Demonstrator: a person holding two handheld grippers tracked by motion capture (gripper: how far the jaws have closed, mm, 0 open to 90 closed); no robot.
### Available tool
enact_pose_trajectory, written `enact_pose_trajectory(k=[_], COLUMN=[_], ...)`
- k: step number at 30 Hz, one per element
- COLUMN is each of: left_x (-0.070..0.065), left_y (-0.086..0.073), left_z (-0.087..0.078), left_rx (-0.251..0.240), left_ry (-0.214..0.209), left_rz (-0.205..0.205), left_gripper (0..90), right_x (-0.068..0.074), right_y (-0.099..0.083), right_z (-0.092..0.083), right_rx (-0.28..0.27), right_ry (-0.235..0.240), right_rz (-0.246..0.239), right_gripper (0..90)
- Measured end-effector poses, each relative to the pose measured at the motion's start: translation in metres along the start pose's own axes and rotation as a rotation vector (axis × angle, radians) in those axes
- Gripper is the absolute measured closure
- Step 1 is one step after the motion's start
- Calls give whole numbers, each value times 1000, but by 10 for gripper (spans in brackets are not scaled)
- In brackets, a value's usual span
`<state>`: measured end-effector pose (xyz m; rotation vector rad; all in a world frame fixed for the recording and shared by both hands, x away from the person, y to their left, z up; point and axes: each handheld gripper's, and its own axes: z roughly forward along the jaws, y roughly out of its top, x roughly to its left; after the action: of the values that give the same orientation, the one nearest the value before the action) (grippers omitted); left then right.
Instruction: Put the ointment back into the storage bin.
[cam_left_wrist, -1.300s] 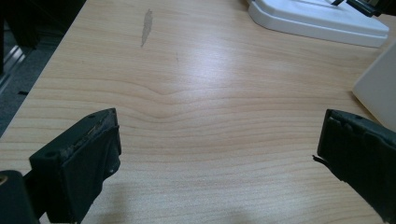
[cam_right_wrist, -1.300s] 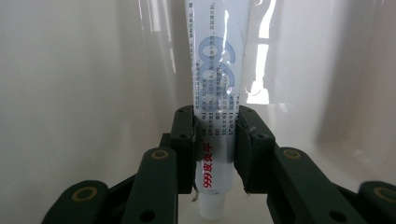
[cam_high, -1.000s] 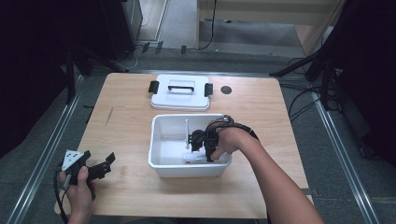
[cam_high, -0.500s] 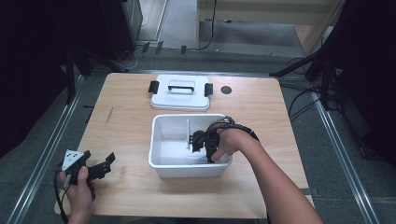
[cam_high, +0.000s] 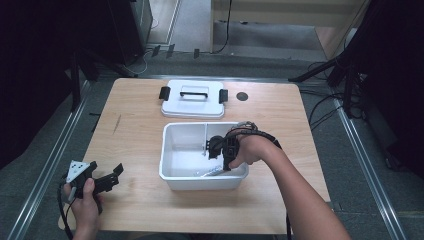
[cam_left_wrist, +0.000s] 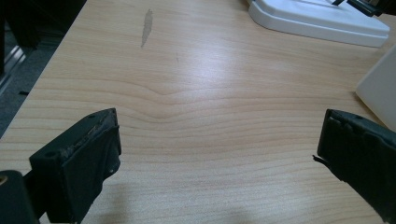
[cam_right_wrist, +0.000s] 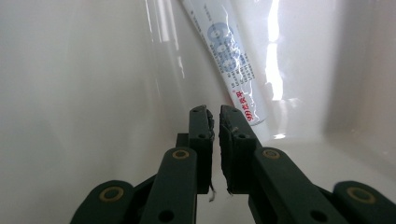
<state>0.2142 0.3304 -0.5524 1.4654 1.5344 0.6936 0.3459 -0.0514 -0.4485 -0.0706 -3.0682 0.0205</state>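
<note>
My right gripper (cam_high: 214, 150) reaches down into a white plastic bin (cam_high: 172, 150) in the middle of the table. Its jaws have just been closing and now stand shut (cam_right_wrist: 215, 116), with nothing visible between them. A white tube with blue print (cam_right_wrist: 231, 60) leans against the bin's wall just beyond the right fingertip; whether it touches the tip I cannot tell. In the high view the tube (cam_high: 212, 172) lies near the bin's front wall. My left gripper (cam_high: 114, 176) rests low at the table's front left, open and empty (cam_left_wrist: 217, 154).
The bin's white lid (cam_high: 192, 100), with black clips and a handle, lies flat behind the bin. A small dark round hole (cam_high: 242, 96) is in the tabletop to the lid's right. Bare wood lies ahead of the left gripper. Metal rails run along both table sides.
The right hand has barely shifted inside the bin. The left hand and its gripper have stayed where they were.
</note>
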Motion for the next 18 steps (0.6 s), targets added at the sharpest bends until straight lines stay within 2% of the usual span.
enact_pose_trajectory(k=[5,10,15,16,18], left_x=[0,0,0,0,0], left_y=[0,0,0,0,0], left_z=[0,0,0,0,0], left_rx=[0,-3,-3,-3,-2], left_ry=[1,1,2,2,1], left_rz=[0,0,1,1,2], left_gripper=[0,0,0,0,0], right_x=[2,4,7,6,6], right_y=[-5,-13,-26,-33,-36], right_z=[-21,-43,-66,-73,-76], right_rx=[-64,-99,-138,-159,-167], right_ry=[-15,-32,-58,-65,-69], right_rz=[10,25,43,46,51], right_gripper=[860,867,862,860,859])
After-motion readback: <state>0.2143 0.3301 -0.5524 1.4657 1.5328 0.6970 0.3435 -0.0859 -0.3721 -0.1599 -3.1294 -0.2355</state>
